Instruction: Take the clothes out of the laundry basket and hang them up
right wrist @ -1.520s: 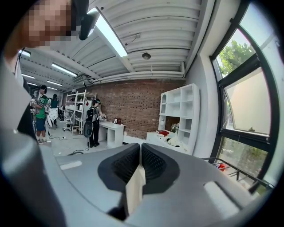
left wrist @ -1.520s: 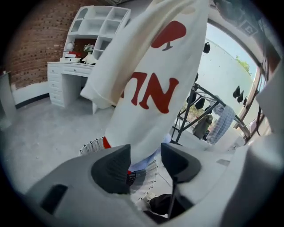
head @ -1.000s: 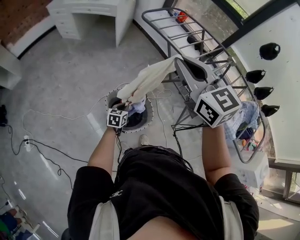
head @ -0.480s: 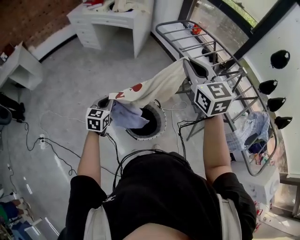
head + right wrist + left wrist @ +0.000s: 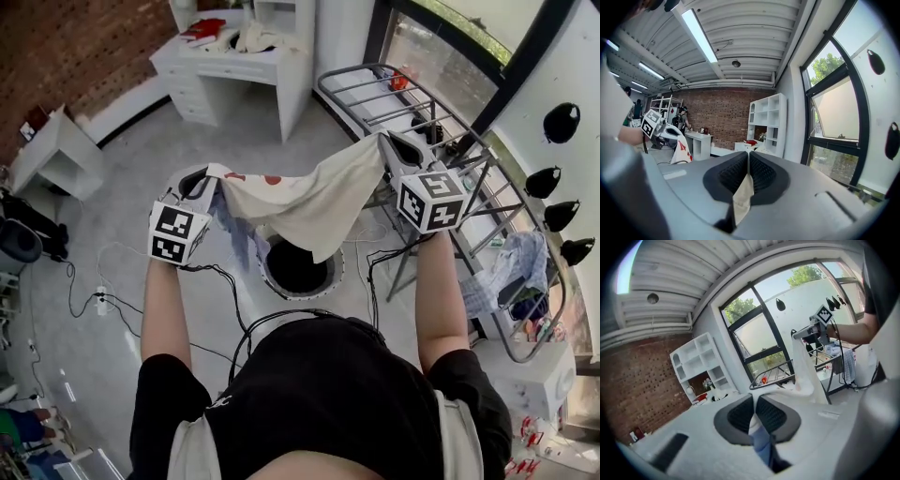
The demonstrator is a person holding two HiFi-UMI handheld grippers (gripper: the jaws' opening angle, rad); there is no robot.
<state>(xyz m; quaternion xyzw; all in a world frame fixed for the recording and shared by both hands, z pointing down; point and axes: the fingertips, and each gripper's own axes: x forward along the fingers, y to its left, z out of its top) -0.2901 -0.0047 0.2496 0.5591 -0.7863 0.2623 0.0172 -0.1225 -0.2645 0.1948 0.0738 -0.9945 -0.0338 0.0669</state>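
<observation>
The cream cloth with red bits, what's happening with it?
A person holds a hand-held gripper in each hand. The left hand-held gripper and the right hand-held gripper are each shut on an edge of the cream cloth, spreading it in the air above the round laundry basket on the floor. A blue cloth hangs from the left one too. The drying rack stands by the right one; the cream cloth is not on it yet.
</observation>
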